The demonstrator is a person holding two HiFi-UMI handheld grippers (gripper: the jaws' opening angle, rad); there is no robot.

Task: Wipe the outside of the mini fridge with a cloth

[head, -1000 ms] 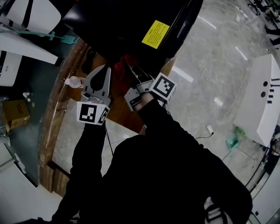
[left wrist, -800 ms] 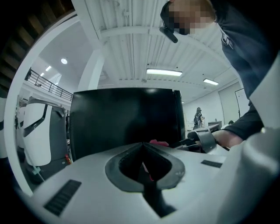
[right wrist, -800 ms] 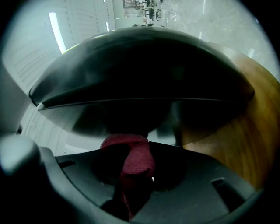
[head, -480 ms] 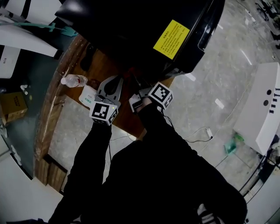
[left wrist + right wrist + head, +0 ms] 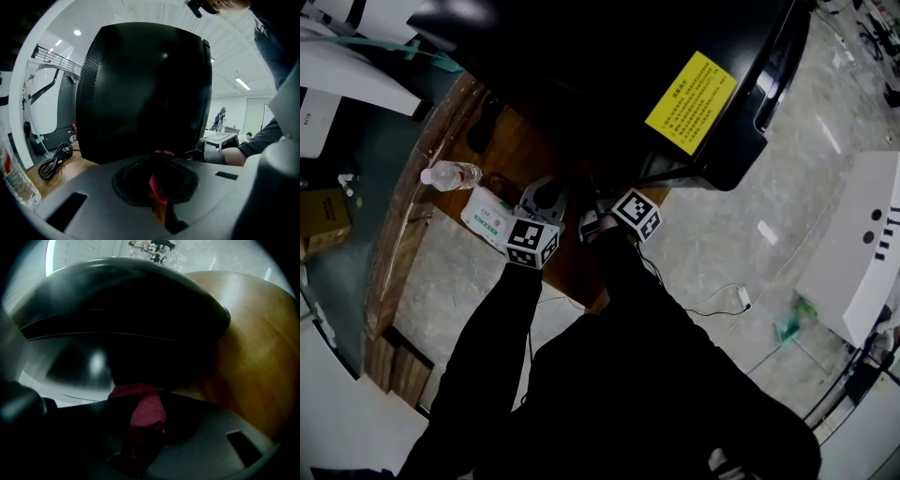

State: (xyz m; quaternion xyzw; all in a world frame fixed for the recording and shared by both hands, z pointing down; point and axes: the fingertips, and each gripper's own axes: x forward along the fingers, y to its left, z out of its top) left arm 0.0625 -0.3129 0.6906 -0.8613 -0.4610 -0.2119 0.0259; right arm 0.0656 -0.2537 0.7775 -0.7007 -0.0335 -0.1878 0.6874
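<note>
Plainly soft and light, the red cloth [image 5: 146, 411] will likely bunch and drag, so it is best pinched at a fold. The right gripper [image 5: 137, 393] has its fingers closed on it, low against the black mini fridge [image 5: 122, 310]. The left gripper [image 5: 164, 153] seems clamped on another red edge. Both hover over the wooden bench [image 5: 516, 155].
</note>
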